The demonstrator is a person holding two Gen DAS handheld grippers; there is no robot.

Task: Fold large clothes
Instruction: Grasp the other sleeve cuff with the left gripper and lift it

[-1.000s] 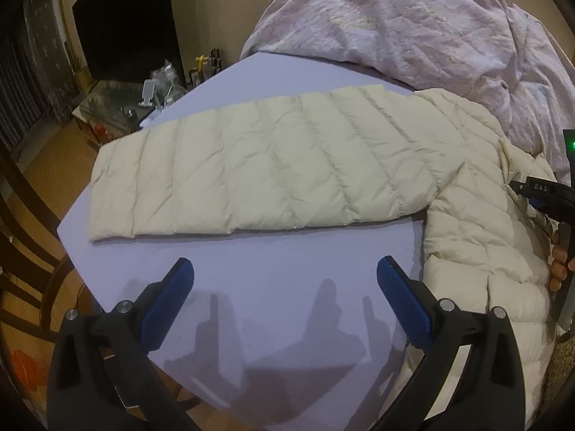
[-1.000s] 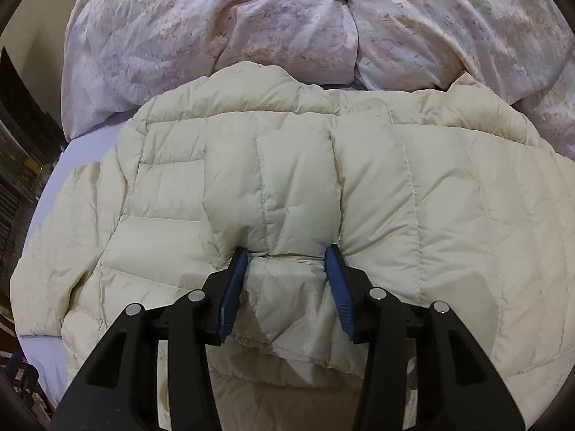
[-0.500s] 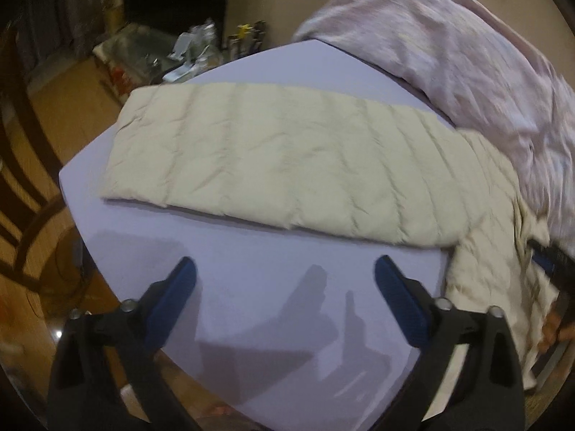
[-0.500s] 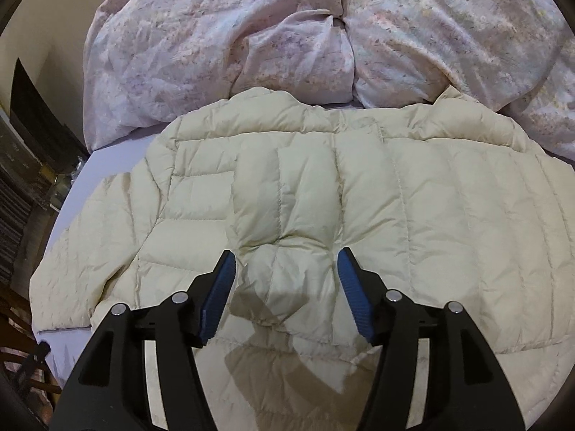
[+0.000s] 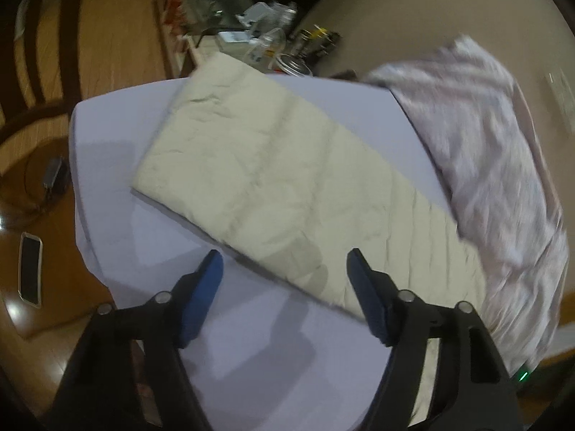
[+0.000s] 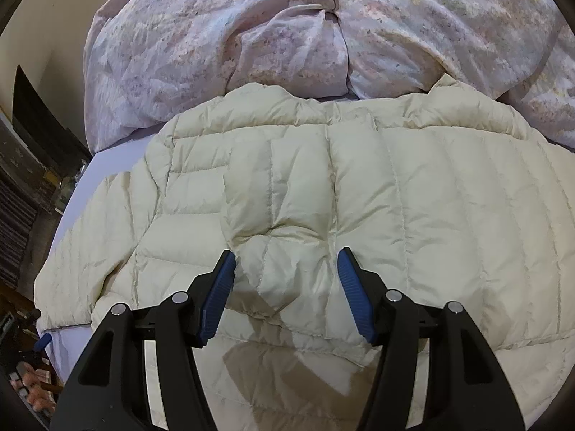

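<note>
A cream quilted down jacket lies spread flat on the bed, collar toward the quilt. Its long sleeve stretches out across the lavender sheet toward the bed's corner. My left gripper hovers over the sleeve's near edge. Its jaws are closing, the pads touch nothing, and the sleeve's edge lies below the gap. My right gripper stands open just above the jacket's body, with a puffed, creased panel showing between the blue pads but not pinched.
A rumpled pink floral quilt is heaped along the far side of the bed, also seen as the quilt. A cluttered bedside table stands past the bed's corner. A phone and a charger lie on the wooden floor.
The left gripper rolled and swept toward the sleeve, its jaws narrowing. The right gripper let go of the pinched jacket fold, opened wider and then held still.
</note>
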